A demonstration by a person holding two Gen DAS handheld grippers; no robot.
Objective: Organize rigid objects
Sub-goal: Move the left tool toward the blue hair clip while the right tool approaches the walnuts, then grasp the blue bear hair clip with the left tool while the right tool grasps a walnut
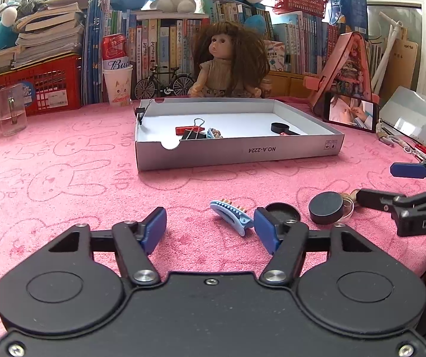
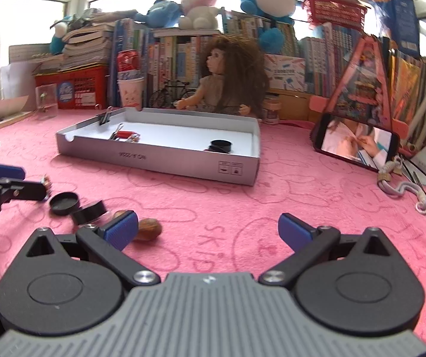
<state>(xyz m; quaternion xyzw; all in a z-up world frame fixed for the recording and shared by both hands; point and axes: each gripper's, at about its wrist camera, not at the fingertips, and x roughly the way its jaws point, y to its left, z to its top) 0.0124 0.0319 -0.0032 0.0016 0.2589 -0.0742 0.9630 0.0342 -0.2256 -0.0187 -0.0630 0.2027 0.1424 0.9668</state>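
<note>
Both tools hang over the pink rabbit-print cloth (image 1: 64, 154) with nothing in their grip. The left gripper (image 1: 210, 229) is spread wide; a light blue toothed hair clip (image 1: 232, 213) lies just ahead of its right finger. The right gripper (image 2: 208, 227) is spread too, a brown nut-like thing (image 2: 149, 229), perhaps a walnut, touching its left pad. The shallow grey cardboard box lid (image 1: 236, 153) sits mid-cloth holding a black binder clip (image 1: 194, 132) near its front wall.

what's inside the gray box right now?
Inside the gray box: a red clip, a black binder clip, a blue hair clip, and a black round lid. Another binder clip grips its left wall. The front wall hides the floor nearest it.
</note>
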